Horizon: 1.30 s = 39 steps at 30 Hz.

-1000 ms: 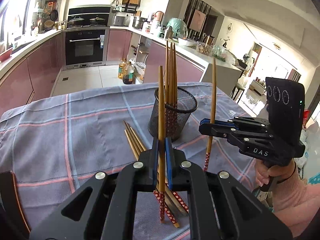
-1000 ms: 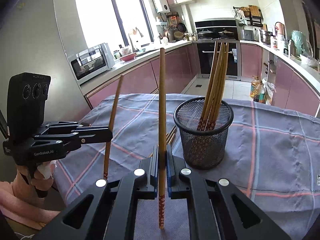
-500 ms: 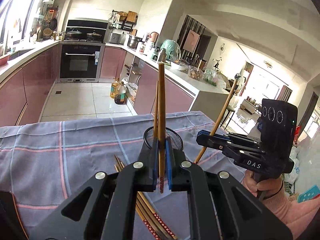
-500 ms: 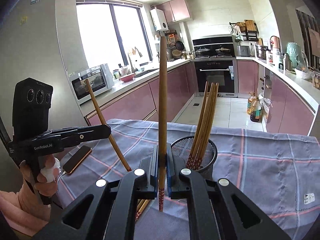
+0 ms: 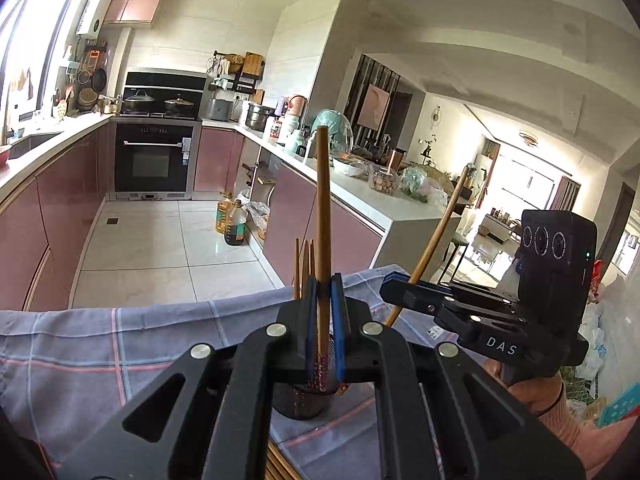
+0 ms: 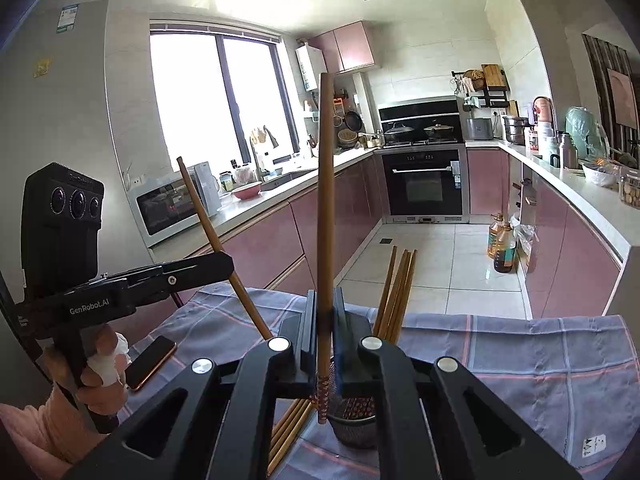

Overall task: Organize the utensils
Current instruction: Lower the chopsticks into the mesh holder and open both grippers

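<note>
Closest to the right wrist camera, the right gripper [image 6: 325, 344] is clamped on a single upright chopstick [image 6: 325, 200], whose patterned red lower end hangs beside the rim of a black mesh holder [image 6: 354, 432] on the table. The gripper's black arms hide most of the holder. Four or so chopsticks already in the holder [image 6: 396, 292] lean up to the right of the jaws. More loose chopsticks [image 6: 290, 428] lie flat on the checked grey tablecloth [image 6: 540, 360], just left of the holder. Further left, a phone [image 6: 150, 362] rests on the cloth. Above it, the left gripper [image 6: 228, 266], held in a person's hand [image 6: 100, 376], is closed on another chopstick [image 6: 218, 244], which tilts across the view. From the left wrist camera, that chopstick [image 5: 322, 240] stands upright between the blue pads, blocking part of the holder [image 5: 300, 404]. Behind the table are pink kitchen cabinets [image 6: 280, 240], a built-in oven [image 6: 424, 184] and two oil bottles [image 6: 502, 246] on the tiled floor.
</note>
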Available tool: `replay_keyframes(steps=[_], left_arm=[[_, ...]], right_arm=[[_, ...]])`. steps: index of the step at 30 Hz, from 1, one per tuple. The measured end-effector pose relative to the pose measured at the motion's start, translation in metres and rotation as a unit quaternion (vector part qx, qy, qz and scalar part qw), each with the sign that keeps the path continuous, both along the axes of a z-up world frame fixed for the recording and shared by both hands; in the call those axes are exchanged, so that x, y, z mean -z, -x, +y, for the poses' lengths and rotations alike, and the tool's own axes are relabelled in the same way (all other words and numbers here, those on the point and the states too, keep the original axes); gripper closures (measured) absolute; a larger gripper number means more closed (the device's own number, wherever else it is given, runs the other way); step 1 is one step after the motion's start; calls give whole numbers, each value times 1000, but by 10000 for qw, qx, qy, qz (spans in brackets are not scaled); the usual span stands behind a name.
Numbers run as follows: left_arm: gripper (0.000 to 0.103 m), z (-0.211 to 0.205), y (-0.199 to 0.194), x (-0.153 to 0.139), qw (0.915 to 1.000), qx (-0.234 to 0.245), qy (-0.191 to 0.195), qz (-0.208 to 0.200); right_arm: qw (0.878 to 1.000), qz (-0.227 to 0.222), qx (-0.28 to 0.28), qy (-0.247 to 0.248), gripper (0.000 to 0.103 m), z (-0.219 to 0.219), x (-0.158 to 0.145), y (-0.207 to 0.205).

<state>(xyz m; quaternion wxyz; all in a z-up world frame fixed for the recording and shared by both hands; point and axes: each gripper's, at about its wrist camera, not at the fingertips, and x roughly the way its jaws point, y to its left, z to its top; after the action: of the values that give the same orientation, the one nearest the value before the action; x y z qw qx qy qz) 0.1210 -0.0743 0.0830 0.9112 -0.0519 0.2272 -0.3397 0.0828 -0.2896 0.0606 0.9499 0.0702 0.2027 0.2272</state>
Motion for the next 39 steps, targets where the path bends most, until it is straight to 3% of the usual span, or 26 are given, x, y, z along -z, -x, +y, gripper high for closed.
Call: replay_keyframes(steps=[9,24,31,39], left_arm=[[96,-23,-17,14,9985,-53,-538,54],[96,-46,-48,58,9873,187,-1428,664],[95,-55,-63,57,9850,265,-1494,827],[95,-61,-86,66,9837,164,-1421,1085]], right_arm=[[9995,212,178,139,97,3,18,-22],[9904,1322,170,362,97,5,68,-56],[9870,1560,268,267,97,4,80,-67],[9873,1519,439,130,95,0,79,-72]])
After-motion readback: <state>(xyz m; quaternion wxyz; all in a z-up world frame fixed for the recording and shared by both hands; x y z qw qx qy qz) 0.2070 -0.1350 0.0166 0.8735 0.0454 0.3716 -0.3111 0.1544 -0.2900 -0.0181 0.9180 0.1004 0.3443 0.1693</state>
